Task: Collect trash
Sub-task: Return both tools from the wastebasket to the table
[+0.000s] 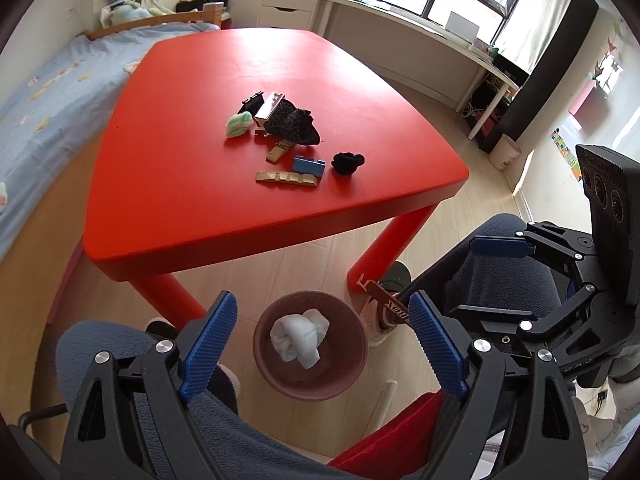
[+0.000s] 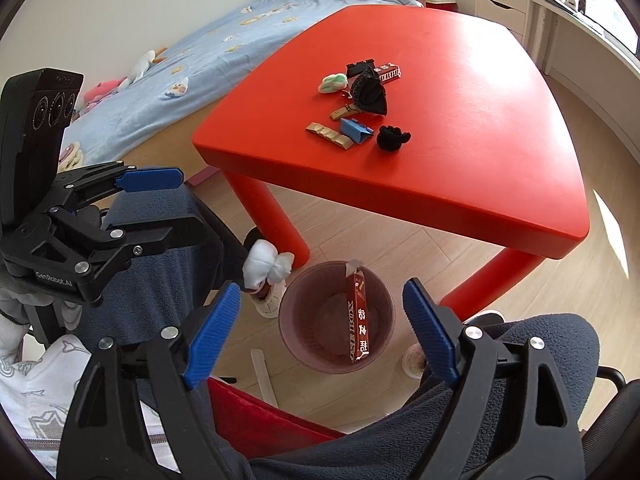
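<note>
Below, crumpled white tissue (image 1: 300, 338) over round brown bin (image 1: 264, 354).

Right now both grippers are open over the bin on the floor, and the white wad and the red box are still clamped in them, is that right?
Not clamped. The left gripper and right gripper stand open over the bin, touching nothing. The left wrist view shows the white wad loose above the bin; the right wrist view shows the red box loose too.
</note>
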Demonstrator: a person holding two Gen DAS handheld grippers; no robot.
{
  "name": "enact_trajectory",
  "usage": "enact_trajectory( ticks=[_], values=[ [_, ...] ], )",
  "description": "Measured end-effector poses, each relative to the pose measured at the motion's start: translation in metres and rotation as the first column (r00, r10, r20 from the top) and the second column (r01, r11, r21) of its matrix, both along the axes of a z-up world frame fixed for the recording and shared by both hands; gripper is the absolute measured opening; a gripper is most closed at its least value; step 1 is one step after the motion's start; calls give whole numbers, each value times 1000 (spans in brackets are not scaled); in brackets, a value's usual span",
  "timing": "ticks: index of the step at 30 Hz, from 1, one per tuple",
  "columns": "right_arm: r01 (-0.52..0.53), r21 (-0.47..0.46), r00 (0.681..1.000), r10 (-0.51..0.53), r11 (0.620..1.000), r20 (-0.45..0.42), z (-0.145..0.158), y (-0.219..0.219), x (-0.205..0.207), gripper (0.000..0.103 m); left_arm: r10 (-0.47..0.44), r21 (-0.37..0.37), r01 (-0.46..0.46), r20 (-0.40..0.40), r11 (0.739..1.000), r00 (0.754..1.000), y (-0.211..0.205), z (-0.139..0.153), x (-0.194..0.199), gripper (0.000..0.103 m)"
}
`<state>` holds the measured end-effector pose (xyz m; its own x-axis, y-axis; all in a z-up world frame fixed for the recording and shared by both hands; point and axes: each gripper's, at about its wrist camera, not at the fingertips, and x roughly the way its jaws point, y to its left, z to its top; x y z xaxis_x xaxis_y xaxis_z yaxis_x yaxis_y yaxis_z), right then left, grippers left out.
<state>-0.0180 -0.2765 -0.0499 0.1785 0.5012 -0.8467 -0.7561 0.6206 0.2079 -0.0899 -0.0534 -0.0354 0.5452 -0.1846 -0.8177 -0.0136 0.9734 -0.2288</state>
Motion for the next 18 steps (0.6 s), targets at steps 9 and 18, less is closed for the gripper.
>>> enact_trajectory(
  ticks=[9,18],
  values=[
    [24,-9,1000,-24,1000,-5,-3,-3,5,98,34,18,-34,1,999,999,8,1,1,95],
    [37,-4,999,-37,999,-16,-4,-5,10,99,47,17,-47,0,999,999,11,1,2,95]
  ],
)
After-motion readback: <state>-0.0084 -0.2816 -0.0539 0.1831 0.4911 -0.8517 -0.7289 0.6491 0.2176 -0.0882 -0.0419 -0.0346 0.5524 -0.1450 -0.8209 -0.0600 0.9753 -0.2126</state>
